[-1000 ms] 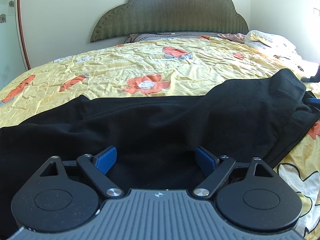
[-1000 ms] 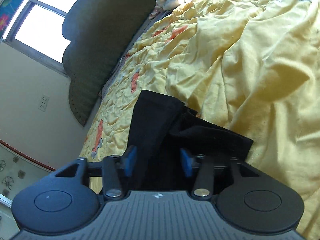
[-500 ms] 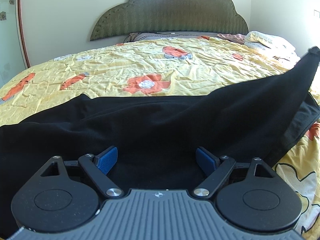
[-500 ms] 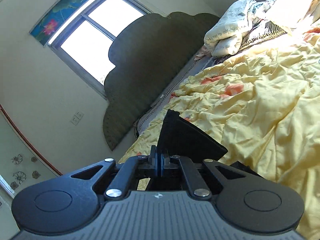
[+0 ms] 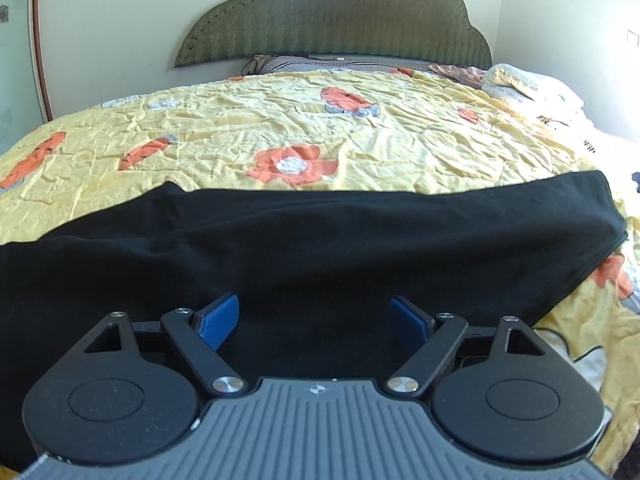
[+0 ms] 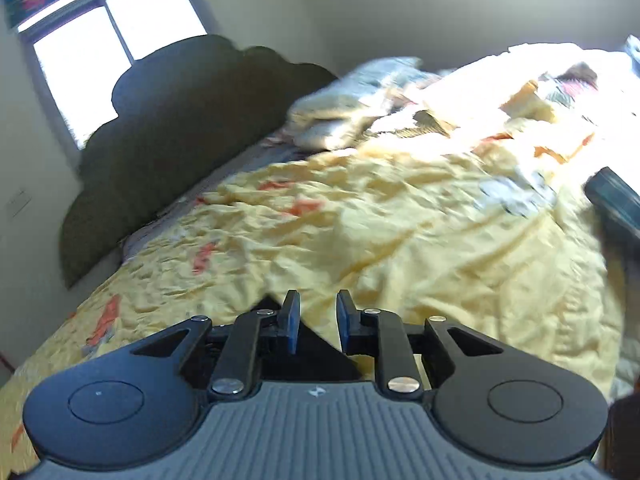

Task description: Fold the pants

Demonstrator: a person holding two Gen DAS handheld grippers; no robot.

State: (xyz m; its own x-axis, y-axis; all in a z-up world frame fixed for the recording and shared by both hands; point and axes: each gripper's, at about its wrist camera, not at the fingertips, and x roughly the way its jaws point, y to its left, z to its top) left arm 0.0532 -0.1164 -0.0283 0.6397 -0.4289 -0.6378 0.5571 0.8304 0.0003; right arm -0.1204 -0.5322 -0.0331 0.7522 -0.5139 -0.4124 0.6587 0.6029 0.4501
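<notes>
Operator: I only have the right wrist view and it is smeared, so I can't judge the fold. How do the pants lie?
Observer: The black pants stretch sideways across the yellow bedspread, their far edge almost straight.
Operator: Is the left gripper on them?
Observer: No. The left gripper is open over the cloth, blue pads wide apart with nothing pinched. Its jaws have just closed slightly.
Operator: And the pants' right end?
Observer: A lower layer's edge seems to peek out beneath the top layer there.
</notes>
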